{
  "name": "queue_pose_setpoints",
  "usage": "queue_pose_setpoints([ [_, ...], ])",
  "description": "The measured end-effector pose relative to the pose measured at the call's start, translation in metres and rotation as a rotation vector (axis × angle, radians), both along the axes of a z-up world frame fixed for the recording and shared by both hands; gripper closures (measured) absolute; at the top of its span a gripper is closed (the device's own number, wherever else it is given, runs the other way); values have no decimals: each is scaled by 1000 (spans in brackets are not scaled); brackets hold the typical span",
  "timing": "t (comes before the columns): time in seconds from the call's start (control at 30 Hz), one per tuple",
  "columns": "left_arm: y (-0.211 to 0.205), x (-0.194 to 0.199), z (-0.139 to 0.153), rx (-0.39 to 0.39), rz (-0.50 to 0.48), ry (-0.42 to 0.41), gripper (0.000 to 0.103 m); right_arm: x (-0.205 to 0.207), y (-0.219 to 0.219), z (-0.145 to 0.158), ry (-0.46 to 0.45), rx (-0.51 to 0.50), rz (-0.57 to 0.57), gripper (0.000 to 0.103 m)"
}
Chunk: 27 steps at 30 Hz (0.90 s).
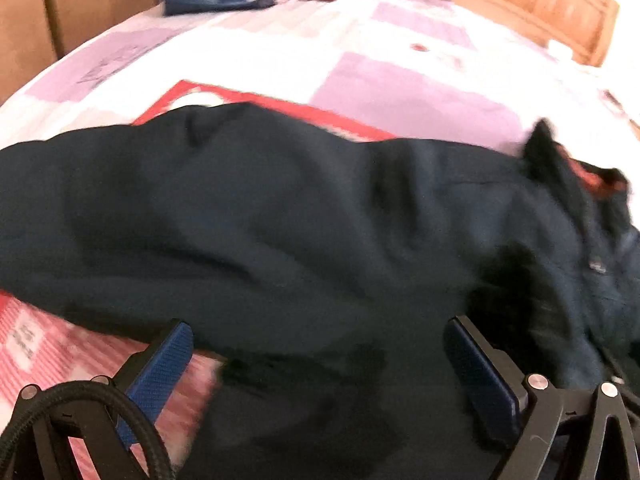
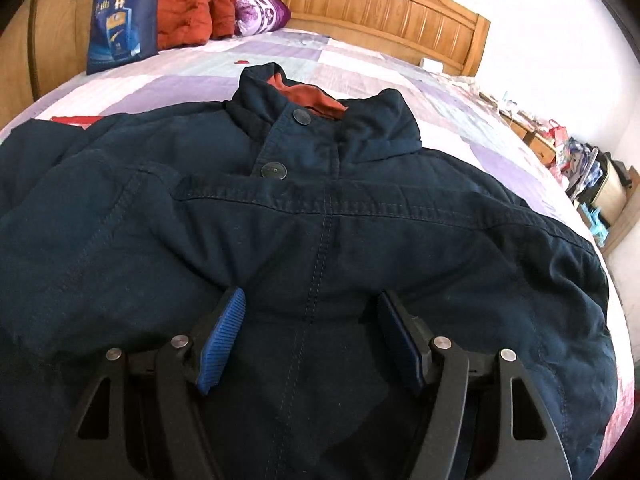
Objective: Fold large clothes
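Note:
A dark navy jacket (image 2: 320,232) with an orange lining at the collar (image 2: 316,96) and two dark buttons lies spread front-up on a bed. My right gripper (image 2: 312,304) is open just above the jacket's front placket, empty. In the blurred left wrist view the same jacket (image 1: 280,220) lies across the bed, its collar at the far right. My left gripper (image 1: 318,334) is open over the jacket's near edge, holding nothing.
The bed has a purple and white patchwork sheet (image 2: 168,88) and a wooden headboard (image 2: 380,4). A blue shopping bag (image 2: 120,16), an orange coat (image 2: 192,12) and a purple pillow (image 2: 262,12) sit by the headboard. A red and pink cloth (image 1: 48,352) lies under the jacket.

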<state>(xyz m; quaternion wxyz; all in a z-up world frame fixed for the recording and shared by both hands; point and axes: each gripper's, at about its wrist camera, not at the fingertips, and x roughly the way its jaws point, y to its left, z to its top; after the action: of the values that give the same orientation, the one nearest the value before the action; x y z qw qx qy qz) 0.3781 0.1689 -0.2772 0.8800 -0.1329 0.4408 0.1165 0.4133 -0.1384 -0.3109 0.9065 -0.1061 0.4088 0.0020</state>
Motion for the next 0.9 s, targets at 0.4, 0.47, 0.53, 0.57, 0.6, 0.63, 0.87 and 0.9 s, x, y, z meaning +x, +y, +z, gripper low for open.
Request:
queue_pose_setpoints([
  [0.4, 138, 19, -40, 69, 131, 56, 0, 5, -3, -4, -4, 7, 2, 30],
  [0.47, 160, 14, -40, 93, 134, 55, 0, 4, -3, -5, -5, 3, 1, 30],
  [0.53, 186, 6, -40, 101, 157, 48, 0, 5, -2, -5, -7, -3, 0, 30],
  [0.57, 197, 3, -41, 90, 162, 44, 0, 6, -2, -5, -7, -6, 0, 29],
  [0.6, 212, -2, -42, 115, 198, 58, 0, 6, -2, -5, -7, -9, -1, 29],
  [0.63, 222, -5, -43, 103, 208, 52, 0, 6, -2, -6, -8, -12, 0, 29],
  [0.87, 288, -31, -41, 136, 279, 47, 0, 8, 1, -7, -10, -28, -1, 29],
  [0.9, 298, -36, -43, 130, 299, 54, 0, 8, 1, -7, -10, -31, -2, 29],
])
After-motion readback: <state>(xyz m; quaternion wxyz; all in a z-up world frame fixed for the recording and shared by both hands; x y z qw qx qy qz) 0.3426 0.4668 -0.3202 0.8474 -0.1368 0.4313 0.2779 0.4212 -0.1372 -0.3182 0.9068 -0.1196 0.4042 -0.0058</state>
